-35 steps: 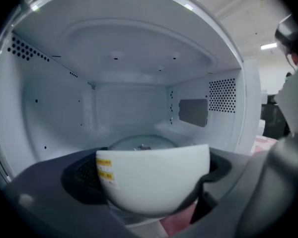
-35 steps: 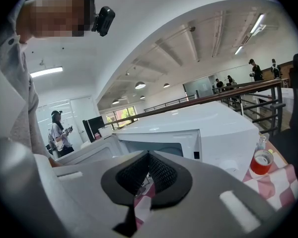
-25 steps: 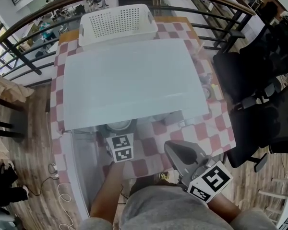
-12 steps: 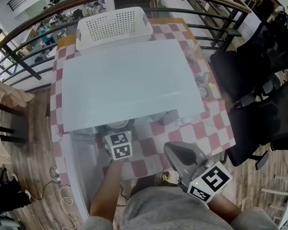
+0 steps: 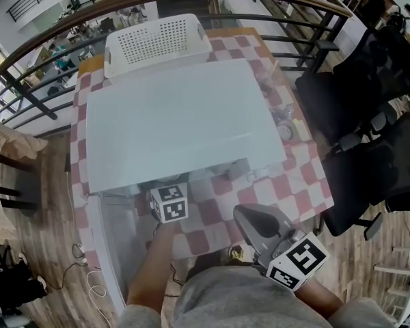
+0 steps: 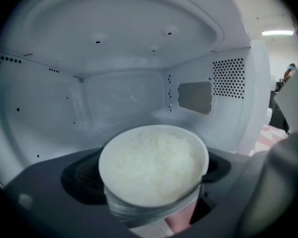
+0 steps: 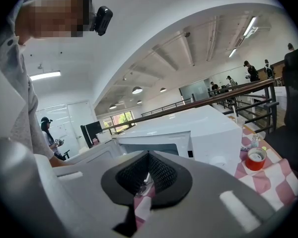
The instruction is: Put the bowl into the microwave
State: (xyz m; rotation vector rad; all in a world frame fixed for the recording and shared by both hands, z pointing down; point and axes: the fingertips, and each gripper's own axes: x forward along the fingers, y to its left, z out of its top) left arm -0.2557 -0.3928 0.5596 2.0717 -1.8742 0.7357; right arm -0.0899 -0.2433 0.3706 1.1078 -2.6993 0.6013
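bowl [image 6: 154,165] btm hidden, microwave [image 5: 178,121] interior unseen overhead

Left tongs [image 6: 154,200] have advanced toward 12 o'clock. Their marker cube [image 5: 169,202] now lies against the front edge of the microwave [image 5: 171,118]; a second ago it sat slightly clear of that edge. The rim of the bowl [image 6: 153,165], earlier visible in the head view just beyond the cube, is now covered by the cube and the microwave's top.
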